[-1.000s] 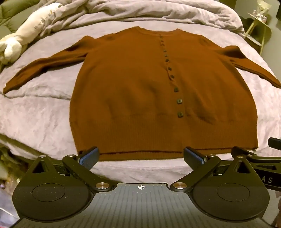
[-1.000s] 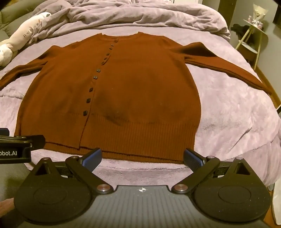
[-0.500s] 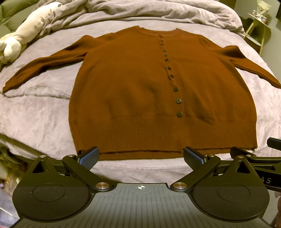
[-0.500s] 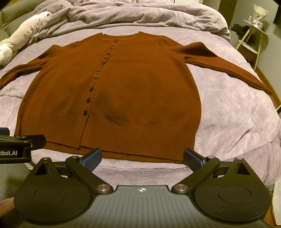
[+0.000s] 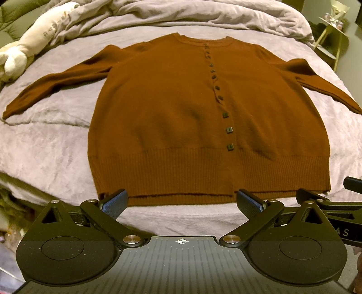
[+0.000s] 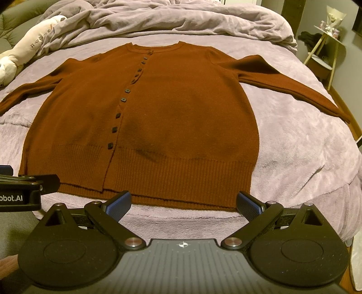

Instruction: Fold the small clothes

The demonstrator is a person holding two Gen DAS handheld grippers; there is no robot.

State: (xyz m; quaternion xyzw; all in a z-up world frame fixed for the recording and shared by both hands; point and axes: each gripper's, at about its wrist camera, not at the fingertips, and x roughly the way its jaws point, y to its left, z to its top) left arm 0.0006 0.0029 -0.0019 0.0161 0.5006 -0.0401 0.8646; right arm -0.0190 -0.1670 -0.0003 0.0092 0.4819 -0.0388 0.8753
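Note:
A rust-brown buttoned cardigan (image 5: 172, 117) lies flat and face up on the bed, sleeves spread out to both sides; it also shows in the right wrist view (image 6: 181, 117). My left gripper (image 5: 182, 202) is open and empty, just short of the ribbed hem, toward its left half. My right gripper (image 6: 183, 203) is open and empty, just short of the hem's right half. Each gripper shows at the edge of the other's view.
The bed is covered by a lilac blanket (image 5: 45, 144) with a bunched duvet (image 6: 181, 20) at the far end. A cream plush toy (image 5: 29, 43) lies at the far left. A small side table (image 6: 325, 52) stands right of the bed.
Both views have crept slightly toward the cardigan's hem; the cardigan itself has not moved and both grippers stay open.

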